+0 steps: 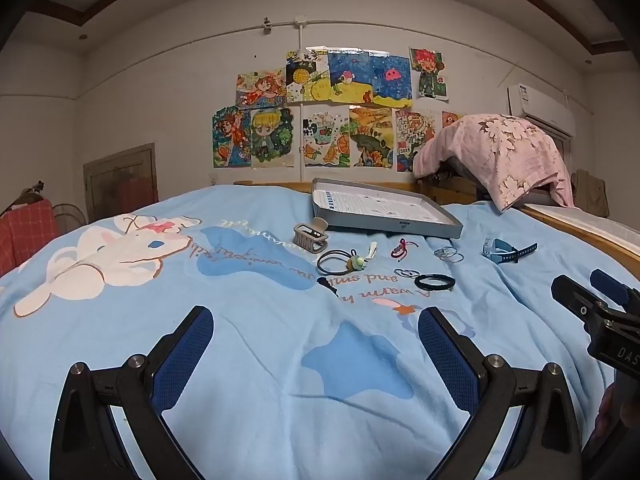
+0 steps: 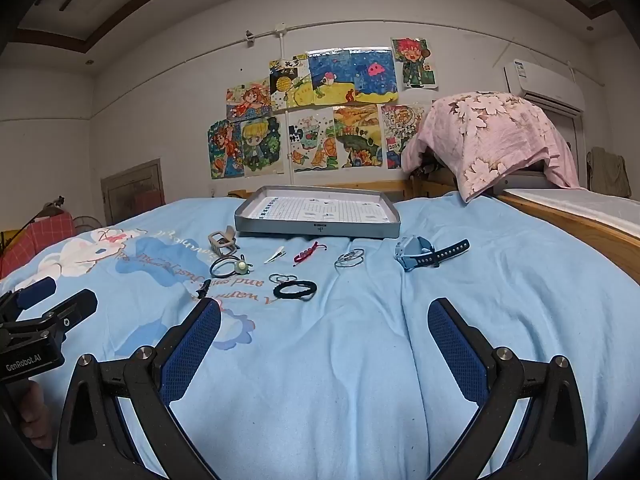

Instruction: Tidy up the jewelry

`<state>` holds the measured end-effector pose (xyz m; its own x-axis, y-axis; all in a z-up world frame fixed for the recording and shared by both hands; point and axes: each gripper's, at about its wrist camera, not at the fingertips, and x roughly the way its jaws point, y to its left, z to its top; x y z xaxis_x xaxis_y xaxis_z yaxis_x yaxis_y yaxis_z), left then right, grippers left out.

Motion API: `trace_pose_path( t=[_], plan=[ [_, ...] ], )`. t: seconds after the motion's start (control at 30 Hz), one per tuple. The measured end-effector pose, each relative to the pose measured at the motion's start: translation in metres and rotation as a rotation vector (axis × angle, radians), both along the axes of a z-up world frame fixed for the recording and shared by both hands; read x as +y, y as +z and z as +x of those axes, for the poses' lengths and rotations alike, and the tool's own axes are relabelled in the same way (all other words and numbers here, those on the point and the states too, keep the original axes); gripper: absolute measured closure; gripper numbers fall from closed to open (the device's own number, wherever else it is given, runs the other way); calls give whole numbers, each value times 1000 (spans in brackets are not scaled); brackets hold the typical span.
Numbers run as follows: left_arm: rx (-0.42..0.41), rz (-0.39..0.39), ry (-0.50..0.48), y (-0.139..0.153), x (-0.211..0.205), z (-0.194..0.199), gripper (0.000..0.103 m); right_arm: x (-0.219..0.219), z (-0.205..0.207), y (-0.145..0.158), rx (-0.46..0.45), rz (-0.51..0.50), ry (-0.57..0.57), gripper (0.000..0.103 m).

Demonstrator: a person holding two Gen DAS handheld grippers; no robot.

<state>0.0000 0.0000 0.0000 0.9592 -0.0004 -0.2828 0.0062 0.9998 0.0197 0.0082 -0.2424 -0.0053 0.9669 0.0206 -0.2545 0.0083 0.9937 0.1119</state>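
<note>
Hovering over light-blue cartoon-print bed quilt (image 2: 360, 360), both jaws spread, empty. Jewelry scattered at 12 o'clock: black hair tie (image 2: 295, 290), blue watch (image 2: 416, 255), before shallow grey cardboard tray (image 2: 316, 230). Left gripper (image 2: 52, 300) reads "GenRobot.AI".

Both wrist views sit low over the light-blue cartoon-print bedspread (image 1: 280, 360), facing 12 o'clock toward the shared shallow grey cardboard tray (image 2: 316, 230).
</note>
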Motion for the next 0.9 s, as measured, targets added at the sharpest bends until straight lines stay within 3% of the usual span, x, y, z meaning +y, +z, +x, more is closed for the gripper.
trace_pose_path(
  t=[0.9],
  plan=[
    [6, -6, -2, 0, 0, 0, 0, 1, -1, 0, -13, -1, 1, 1]
  ],
)
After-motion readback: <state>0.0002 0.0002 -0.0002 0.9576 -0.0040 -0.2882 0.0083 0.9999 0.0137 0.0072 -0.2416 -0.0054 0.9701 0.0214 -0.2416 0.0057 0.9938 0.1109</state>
